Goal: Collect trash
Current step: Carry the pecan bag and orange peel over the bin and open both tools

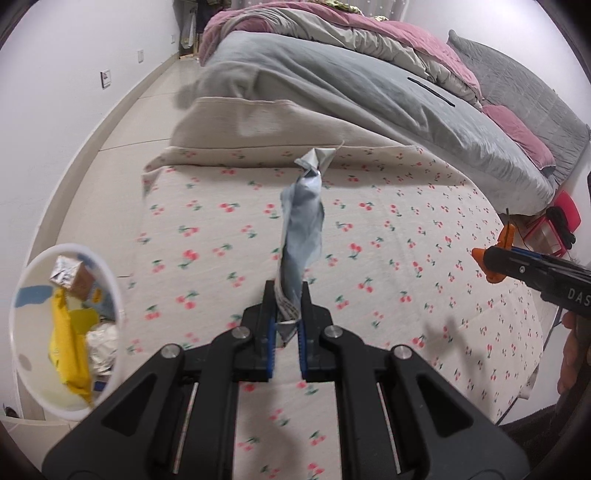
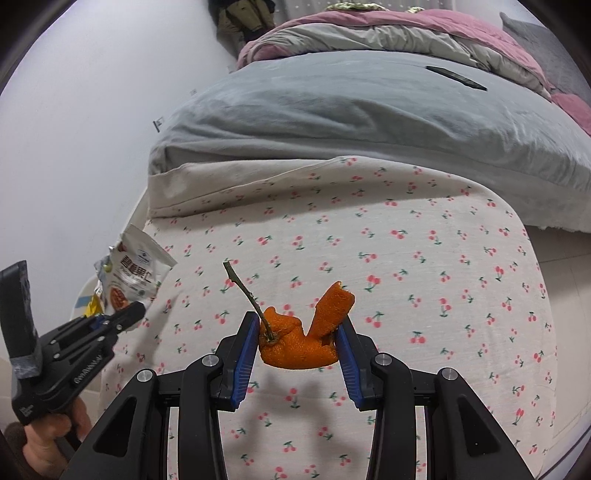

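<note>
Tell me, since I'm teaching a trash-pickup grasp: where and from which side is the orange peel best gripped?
Grip the orange peel across its thick curled base, fingers closing from left and right, as the right gripper does now. The stem and the upturned flap are thin and would likely slip or tear.

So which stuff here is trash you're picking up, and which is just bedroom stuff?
For the job:
- snack wrapper, shut in the left gripper
- orange peel, shut in the right gripper
- white bin with trash already inside

Just lying about:
- cherry-print cover
- grey blanket
- pink quilt
- red box
</note>
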Available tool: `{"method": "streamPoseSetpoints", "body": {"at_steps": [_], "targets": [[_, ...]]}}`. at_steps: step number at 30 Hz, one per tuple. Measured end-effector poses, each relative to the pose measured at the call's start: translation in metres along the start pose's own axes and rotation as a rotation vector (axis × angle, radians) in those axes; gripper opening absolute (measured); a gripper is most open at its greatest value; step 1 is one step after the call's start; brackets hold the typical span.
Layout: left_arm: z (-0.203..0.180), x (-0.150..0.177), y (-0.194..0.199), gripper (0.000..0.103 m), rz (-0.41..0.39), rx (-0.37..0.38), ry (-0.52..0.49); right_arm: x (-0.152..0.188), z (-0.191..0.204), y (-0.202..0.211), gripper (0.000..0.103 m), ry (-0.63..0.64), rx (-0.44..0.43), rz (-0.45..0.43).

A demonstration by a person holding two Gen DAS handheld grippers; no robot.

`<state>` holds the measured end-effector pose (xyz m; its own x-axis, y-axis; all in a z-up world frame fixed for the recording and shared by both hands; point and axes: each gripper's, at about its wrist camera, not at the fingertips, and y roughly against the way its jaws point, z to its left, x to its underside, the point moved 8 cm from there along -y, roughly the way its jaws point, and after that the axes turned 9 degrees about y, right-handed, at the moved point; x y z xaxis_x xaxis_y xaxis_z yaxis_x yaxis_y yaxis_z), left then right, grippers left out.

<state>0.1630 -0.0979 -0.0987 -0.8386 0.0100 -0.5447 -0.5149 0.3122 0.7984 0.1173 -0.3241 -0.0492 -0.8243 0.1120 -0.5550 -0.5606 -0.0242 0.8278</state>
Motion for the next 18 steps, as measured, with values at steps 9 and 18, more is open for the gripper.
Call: {"method": "streamPoseSetpoints", "body": {"at_steps": [9, 18], "targets": [[0.037, 0.002, 0.023, 0.01, -0.023, -0.02, 0.037, -0.002, 0.041, -0.01, 0.042, 0.052, -0.054, 0.016], [0.082, 0.004, 0.045, 0.01, -0.053, -0.036, 0.101, -0.009, 0.091, -0.023, 0.042, 0.125, -0.092, 0.022]]}}
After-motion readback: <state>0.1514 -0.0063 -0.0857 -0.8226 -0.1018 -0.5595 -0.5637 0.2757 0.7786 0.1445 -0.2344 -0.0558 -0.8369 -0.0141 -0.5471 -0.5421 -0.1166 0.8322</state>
